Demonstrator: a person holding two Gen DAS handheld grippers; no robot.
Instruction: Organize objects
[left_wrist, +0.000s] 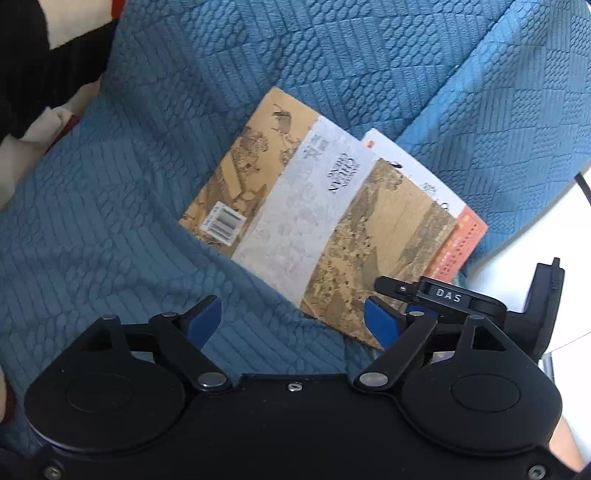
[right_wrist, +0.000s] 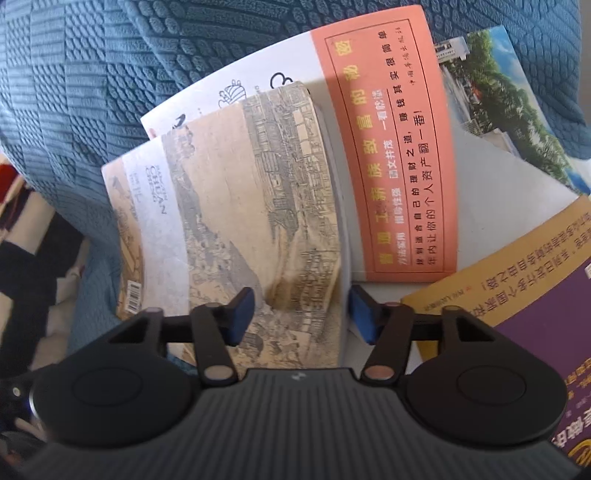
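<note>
Four books lay on the blue cover (right_wrist: 92, 74): tan book (right_wrist: 258, 206) on the white-and-orange book (right_wrist: 388, 155), scenic book (right_wrist: 509, 110) at two o'clock, purple book (right_wrist: 535, 314) at four. My right gripper (right_wrist: 301, 314) straddled the tan book's near edge, pads seemingly not yet pressing. My left gripper (left_wrist: 291, 321) hung wide, empty, at seven o'clock. Step: grasping; next, I judged, pinch and lift.

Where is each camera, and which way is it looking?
Left wrist: sits on the left tool, looking down at the tan painted book on the blue cover; the right tool's tip shows.
Right wrist: sits on the right tool, looking down; jaws straddle that book's edge.
Shared: tan book, orange-banded book.
</note>
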